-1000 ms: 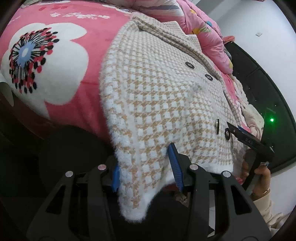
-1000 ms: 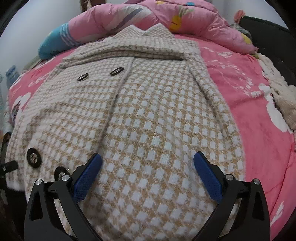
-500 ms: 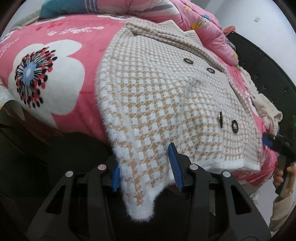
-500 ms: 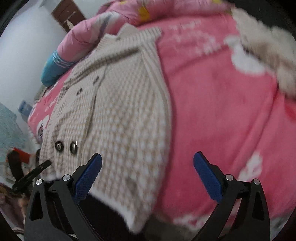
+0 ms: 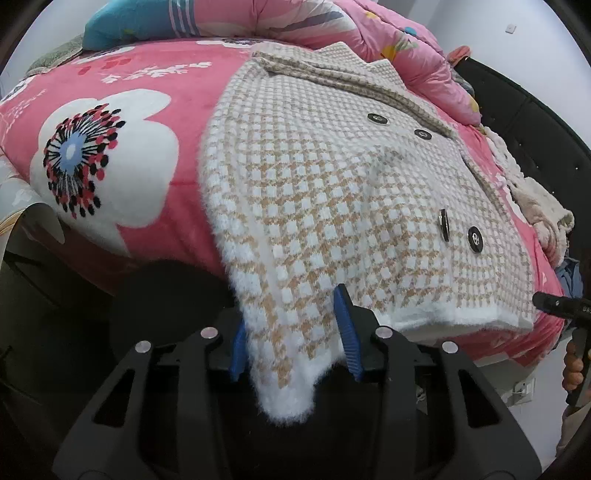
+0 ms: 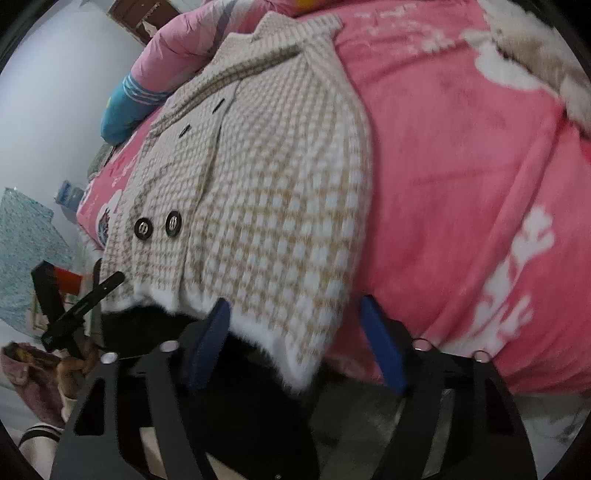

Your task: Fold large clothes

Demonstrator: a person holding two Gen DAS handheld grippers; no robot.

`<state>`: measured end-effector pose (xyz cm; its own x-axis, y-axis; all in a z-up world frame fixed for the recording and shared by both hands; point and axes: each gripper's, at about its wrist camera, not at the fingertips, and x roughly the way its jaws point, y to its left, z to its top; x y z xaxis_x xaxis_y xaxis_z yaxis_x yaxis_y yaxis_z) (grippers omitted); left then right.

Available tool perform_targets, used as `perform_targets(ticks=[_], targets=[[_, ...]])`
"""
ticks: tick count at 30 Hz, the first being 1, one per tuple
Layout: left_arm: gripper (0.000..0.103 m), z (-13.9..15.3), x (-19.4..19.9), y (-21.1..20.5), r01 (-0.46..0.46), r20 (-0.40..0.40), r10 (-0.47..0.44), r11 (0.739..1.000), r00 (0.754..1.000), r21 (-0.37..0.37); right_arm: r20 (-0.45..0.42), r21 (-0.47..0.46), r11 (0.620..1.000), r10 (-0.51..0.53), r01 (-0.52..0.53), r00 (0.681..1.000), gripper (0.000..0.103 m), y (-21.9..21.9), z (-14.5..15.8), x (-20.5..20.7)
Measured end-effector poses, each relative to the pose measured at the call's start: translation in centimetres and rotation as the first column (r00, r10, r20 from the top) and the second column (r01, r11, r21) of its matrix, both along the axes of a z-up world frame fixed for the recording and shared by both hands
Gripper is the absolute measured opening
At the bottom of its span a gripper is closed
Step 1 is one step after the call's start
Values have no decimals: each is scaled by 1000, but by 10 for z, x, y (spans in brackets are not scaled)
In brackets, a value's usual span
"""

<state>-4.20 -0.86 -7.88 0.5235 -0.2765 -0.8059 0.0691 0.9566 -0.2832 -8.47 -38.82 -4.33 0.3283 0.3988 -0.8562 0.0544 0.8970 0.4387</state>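
Observation:
A beige and white houndstooth coat with black buttons lies on the pink flowered bed cover, its hem hanging over the near edge. My left gripper is shut on the hem's left corner, which hangs between the blue pads. In the right wrist view the same coat lies to the left. My right gripper is partly closed around the hem's right corner, with the pads still apart from the cloth.
Pink quilts and a blue pillow are piled at the head of the bed. A beige fluffy garment lies at the right side. The black bed frame runs behind it. Floor lies below the near edge.
My right gripper swung right and down off the coat's front to the hem's right corner, and its jaws narrowed. My left gripper kept its hold and drew back slightly.

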Motion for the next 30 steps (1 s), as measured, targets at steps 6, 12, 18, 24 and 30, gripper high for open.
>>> perform_targets(ticks=[6, 12, 18, 24, 30], targets=[[27, 1, -8, 6, -12, 11, 12, 1000, 1000, -18, -72, 68, 997, 48, -43, 996, 28, 14, -23, -5], [10, 18, -16, 21, -17, 65, 27, 988, 998, -152, 89, 128, 985, 106, -117, 990, 10, 25, 19, -4], [9, 56, -20, 27, 2, 177, 39, 975, 983, -224, 235, 206, 970, 79, -130, 969, 10, 21, 58, 12], [9, 85, 3, 33, -5, 246, 65, 972, 967, -237, 320, 291, 952, 1, -99, 947, 10, 0, 75, 42], [9, 106, 53, 33, -15, 286, 63, 986, 956, -168, 367, 349, 935, -71, -67, 928, 10, -13, 79, 92]])
